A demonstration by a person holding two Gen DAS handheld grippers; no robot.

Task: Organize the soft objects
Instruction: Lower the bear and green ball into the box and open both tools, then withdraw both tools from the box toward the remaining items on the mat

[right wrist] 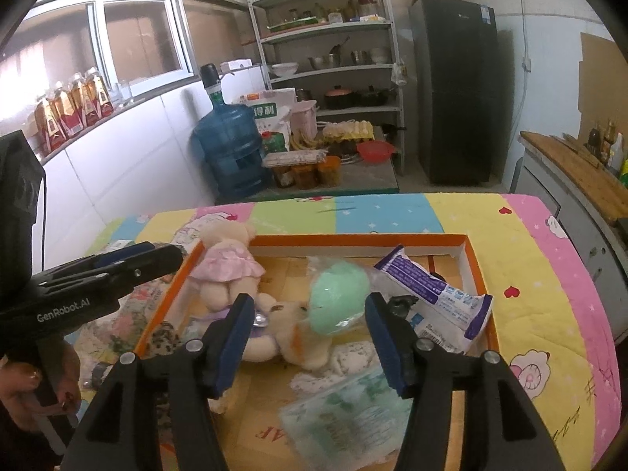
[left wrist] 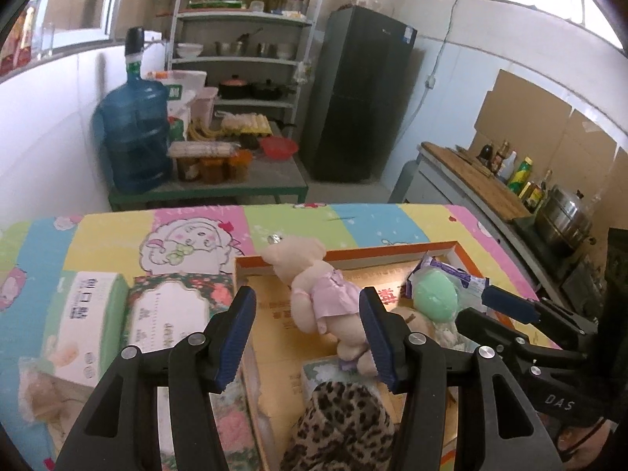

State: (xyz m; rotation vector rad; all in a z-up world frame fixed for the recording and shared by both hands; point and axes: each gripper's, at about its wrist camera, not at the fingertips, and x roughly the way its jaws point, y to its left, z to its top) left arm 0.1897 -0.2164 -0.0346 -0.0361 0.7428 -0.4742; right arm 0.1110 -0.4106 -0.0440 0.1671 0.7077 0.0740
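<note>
An orange-rimmed cardboard box (left wrist: pixel 353 255) lies on the bright patterned cloth. In it a cream bear in a pink dress (left wrist: pixel 314 294) lies face down, beside a green soft ball in clear wrap (left wrist: pixel 435 298) and a purple-white pack (left wrist: pixel 451 274). A leopard-print soft item (left wrist: pixel 345 424) sits at the near end. My left gripper (left wrist: pixel 306 341) hangs open above the bear, touching nothing. In the right wrist view my right gripper (right wrist: pixel 310 345) stands open over a second cream plush (right wrist: pixel 290 337) and the green ball (right wrist: pixel 339 298), holding nothing. A floral pack (right wrist: pixel 345 404) lies below it.
Two tissue packs (left wrist: pixel 90 322) (left wrist: pixel 168 314) lie on the cloth left of the box. Behind the table stand a low bench with a blue water jug (left wrist: pixel 133 137), a shelf rack and a dark fridge (left wrist: pixel 361 94). A counter with bottles (left wrist: pixel 522 180) runs along the right.
</note>
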